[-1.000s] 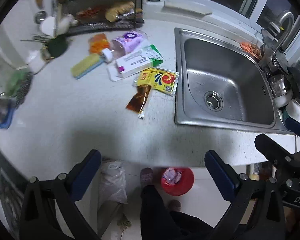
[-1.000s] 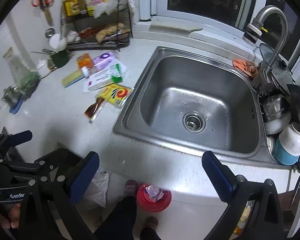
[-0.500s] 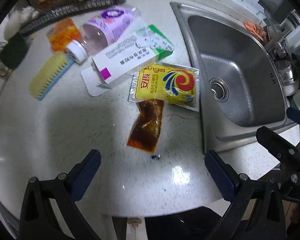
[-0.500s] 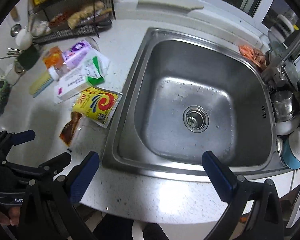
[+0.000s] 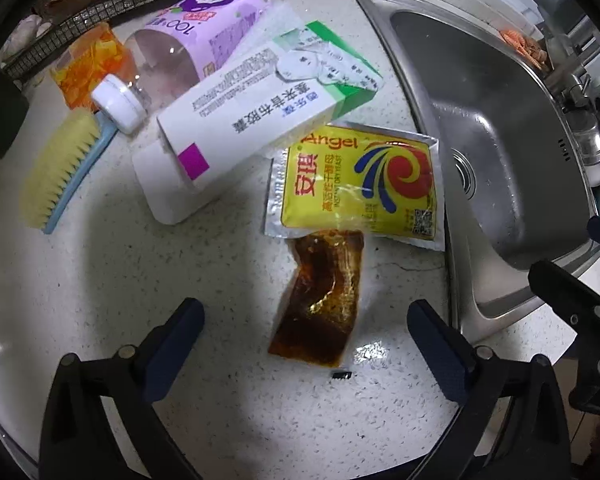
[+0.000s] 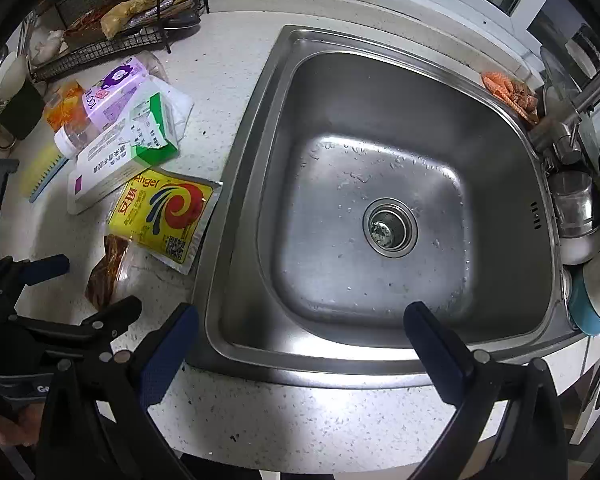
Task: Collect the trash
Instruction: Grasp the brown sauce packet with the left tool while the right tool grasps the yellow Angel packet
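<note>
Left tongs (image 5: 306, 326) now dropped close over the tabletop (image 5: 100, 300), jaws spread wide and empty, straddling the brown sauce sachet (image 5: 320, 300); floor and red bin gone from view. Approach done, grasp likely next. Right tongs (image 6: 300, 332) likewise wide and empty, hanging over the sink (image 6: 380, 200).

Beyond the sachet, touching its far end: yellow yeast packet (image 5: 360, 188). Farther: medicine box (image 5: 260, 116), purple-labelled bottle (image 5: 196, 32), scrub brush (image 5: 60, 168). Sink rim just right of the sachet; packet overlap may snag.
</note>
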